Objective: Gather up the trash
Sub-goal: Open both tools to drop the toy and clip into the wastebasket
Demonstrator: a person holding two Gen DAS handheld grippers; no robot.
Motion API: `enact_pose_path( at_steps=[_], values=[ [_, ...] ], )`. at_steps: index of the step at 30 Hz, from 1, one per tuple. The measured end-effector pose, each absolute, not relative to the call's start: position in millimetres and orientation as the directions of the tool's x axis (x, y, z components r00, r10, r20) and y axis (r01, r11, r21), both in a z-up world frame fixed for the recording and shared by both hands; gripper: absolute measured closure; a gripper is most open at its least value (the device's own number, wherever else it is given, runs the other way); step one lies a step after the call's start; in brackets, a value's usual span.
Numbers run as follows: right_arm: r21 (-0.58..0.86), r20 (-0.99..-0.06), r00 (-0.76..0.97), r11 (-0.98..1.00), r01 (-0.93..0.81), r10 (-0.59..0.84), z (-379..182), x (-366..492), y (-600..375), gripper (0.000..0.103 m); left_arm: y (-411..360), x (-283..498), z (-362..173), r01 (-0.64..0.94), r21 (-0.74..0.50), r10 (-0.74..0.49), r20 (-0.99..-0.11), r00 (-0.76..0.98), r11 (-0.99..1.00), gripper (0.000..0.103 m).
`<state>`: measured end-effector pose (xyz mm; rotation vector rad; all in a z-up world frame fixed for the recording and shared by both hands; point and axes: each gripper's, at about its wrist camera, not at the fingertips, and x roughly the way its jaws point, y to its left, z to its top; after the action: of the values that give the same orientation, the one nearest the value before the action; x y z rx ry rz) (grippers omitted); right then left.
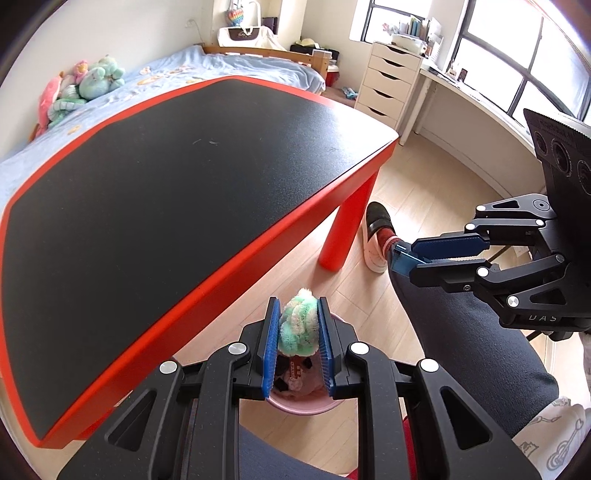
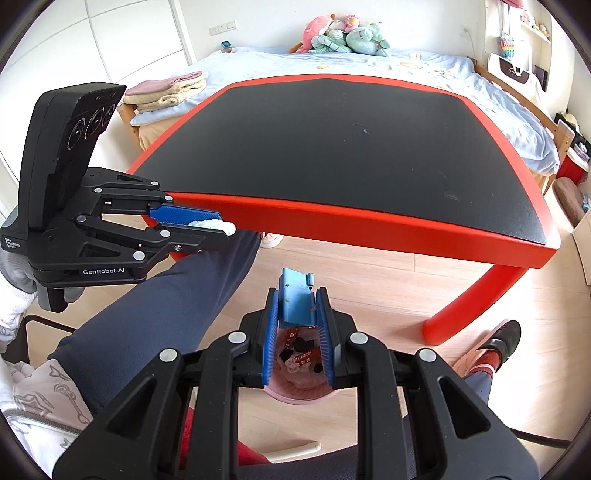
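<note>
My left gripper point(image 1: 298, 314) is shut on a fluffy green-and-white ball point(image 1: 300, 325) and holds it above a pink bin point(image 1: 299, 406) on the floor. The bin holds wrappers and other scraps. My right gripper point(image 2: 297, 306) is shut on a flattened blue box point(image 2: 297, 301) and holds it over the same pink bin point(image 2: 299, 397). The right gripper also shows in the left wrist view point(image 1: 413, 258), to the right over the person's leg. The left gripper shows in the right wrist view point(image 2: 218, 225) at the table's near left corner.
A red table with a black top point(image 1: 166, 177) stands ahead, its leg point(image 1: 347, 225) close to the bin. The person's legs and shoe point(image 1: 376, 229) are beside the bin. A bed with plush toys point(image 2: 343, 33) lies behind the table. A white drawer unit point(image 1: 388, 81) stands by the window.
</note>
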<state>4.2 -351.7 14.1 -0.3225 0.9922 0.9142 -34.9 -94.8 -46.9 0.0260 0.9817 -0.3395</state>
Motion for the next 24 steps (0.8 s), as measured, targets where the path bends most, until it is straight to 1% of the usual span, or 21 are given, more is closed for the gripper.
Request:
enact_pose_path(
  at_steps=[8, 9, 10, 11, 12, 13, 14, 15, 17, 19, 22, 24],
  values=[
    [0.187, -0.822, 0.208, 0.597, -0.78, 0.53, 13.2, 7.6, -355.8, 0.082, -97.7, -34.5, -48.5, 0.308, -0.155, -0.297, -0.817, 0.494, 0.939, 0.083],
    [0.195, -0.821, 0.203, 0.596, -0.779, 0.534, 13.0, 8.1, -356.3, 0.082, -98.9, -35.1, -49.3, 0.313, -0.155, -0.3, -0.818, 0.49, 0.937, 0.081],
    [0.2, -0.82, 0.201, 0.597, -0.777, 0.536, 12.5, 9.7, -358.3, 0.079, -99.5, -35.0, -50.0, 0.317, -0.163, -0.308, -0.818, 0.487, 0.934, 0.076],
    [0.2, -0.821, 0.202, 0.6, -0.775, 0.534, 12.0, 10.6, -358.9, 0.06, -99.7, -34.9, -50.6, 0.315, -0.164, -0.307, -0.819, 0.485, 0.935, 0.071],
    [0.196, -0.823, 0.206, 0.604, -0.772, 0.53, 11.3, 11.4, -359.5, 0.046, -99.2, -34.6, -51.0, 0.309, -0.16, -0.301, -0.818, 0.49, 0.937, 0.051],
    [0.195, -0.823, 0.211, 0.611, -0.767, 0.528, 10.4, 12.9, -361.0, 0.024, -97.3, -34.4, -51.1, 0.299, -0.158, -0.296, -0.815, 0.498, 0.941, 0.03],
    [0.199, -0.82, 0.216, 0.617, -0.762, 0.531, 10.1, 13.9, -362.3, 0.016, -95.7, -34.5, -51.2, 0.288, -0.159, -0.291, -0.812, 0.505, 0.944, 0.022],
    [0.197, -0.819, 0.224, 0.626, -0.755, 0.528, 9.8, 15.3, -363.4, 0.015, -93.5, -34.3, -50.6, 0.275, -0.158, -0.284, -0.808, 0.516, 0.948, 0.014],
    [0.176, -0.829, 0.24, 0.644, -0.745, 0.505, 7.3, 17.6, -363.7, 0.008, -90.8, -34.1, -51.6, 0.259, -0.147, -0.266, -0.813, 0.517, 0.955, 0.012],
    [0.17, -0.834, 0.245, 0.653, -0.738, 0.494, 4.2, 18.4, -363.8, 0.006, -88.3, -33.8, -52.4, 0.246, -0.151, -0.261, -0.815, 0.518, 0.958, 0.008],
    [0.172, -0.835, 0.247, 0.661, -0.73, 0.491, 1.5, 18.1, -364.7, 0.003, -85.6, -33.9, -52.8, 0.233, -0.154, -0.256, -0.817, 0.516, 0.96, 0.008],
    [0.18, -0.835, 0.243, 0.662, -0.727, 0.494, 0.9, 17.5, -364.2, 0.003, -85.1, -34.9, -52.9, 0.229, -0.153, -0.253, -0.818, 0.516, 0.961, 0.008]
  ],
)
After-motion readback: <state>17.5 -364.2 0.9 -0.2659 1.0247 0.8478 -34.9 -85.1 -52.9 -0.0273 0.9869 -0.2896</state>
